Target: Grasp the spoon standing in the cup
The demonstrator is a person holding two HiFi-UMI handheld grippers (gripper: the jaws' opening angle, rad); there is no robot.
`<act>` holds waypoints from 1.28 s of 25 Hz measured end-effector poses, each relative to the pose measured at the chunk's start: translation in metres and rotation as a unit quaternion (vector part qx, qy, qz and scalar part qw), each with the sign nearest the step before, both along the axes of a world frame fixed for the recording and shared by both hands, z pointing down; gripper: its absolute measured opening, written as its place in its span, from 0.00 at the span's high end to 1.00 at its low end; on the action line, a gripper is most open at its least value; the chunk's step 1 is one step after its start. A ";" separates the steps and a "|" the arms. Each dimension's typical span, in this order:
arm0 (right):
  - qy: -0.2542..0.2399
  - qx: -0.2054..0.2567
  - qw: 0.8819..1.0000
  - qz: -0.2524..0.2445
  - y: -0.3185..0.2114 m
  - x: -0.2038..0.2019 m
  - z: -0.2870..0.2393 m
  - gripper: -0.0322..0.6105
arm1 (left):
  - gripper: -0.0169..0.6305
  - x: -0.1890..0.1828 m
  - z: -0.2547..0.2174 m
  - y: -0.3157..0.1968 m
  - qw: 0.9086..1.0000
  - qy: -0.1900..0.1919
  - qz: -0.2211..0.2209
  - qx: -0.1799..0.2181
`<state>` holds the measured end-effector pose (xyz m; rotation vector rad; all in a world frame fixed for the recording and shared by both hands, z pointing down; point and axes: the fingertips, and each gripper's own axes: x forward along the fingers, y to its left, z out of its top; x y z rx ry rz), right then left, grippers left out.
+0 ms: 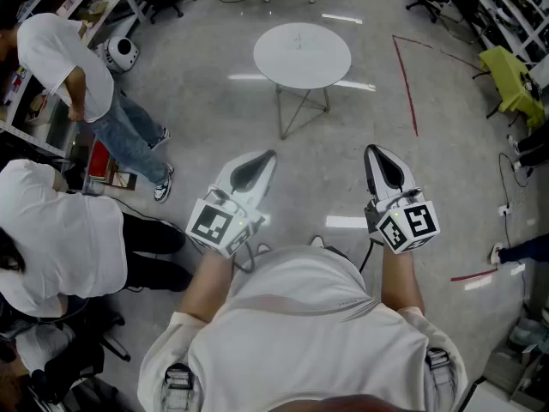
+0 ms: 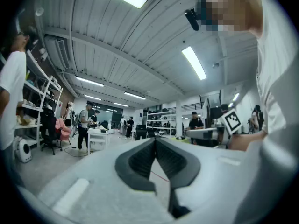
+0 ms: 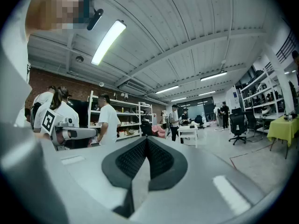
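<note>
White short-sleeved T-shirt (image 1: 300,324), grey left hand-held gripper (image 1: 267,156) and right hand-held gripper (image 1: 375,151), black-and-white marker cubes (image 1: 214,222)

Right tongs (image 3: 147,141) pointing level across the workshop, jaws pressing together, gripping nothing. Person in white shirt (image 3: 108,120) standing by shelving (image 3: 132,117), left. Black office chair (image 3: 239,124) sitting further back, right. Yellow-draped desk (image 3: 281,129) showing at right edge.

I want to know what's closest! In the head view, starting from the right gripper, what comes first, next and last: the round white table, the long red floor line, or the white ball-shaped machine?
1. Long red floor line: just ahead of the right gripper, slightly to its right.
2. Round white table: farther ahead, to the left.
3. White ball-shaped machine: far left, by the shelves.
</note>
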<state>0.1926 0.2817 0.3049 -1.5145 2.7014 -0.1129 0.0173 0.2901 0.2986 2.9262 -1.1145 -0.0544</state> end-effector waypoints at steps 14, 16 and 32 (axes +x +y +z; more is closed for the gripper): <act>-0.002 -0.022 1.000 -0.013 -0.011 -0.011 0.004 0.94 | 0.97 -0.003 0.002 -0.007 1.000 0.005 -0.002 -0.008; -0.005 -0.024 1.000 -0.013 -0.012 -0.012 0.005 0.94 | 0.97 -0.004 0.003 -0.008 1.000 0.003 -0.002 -0.007; -0.011 -0.033 0.999 -0.013 -0.011 -0.058 0.011 0.94 | 0.97 -0.048 0.010 -0.014 1.000 0.013 0.017 -0.021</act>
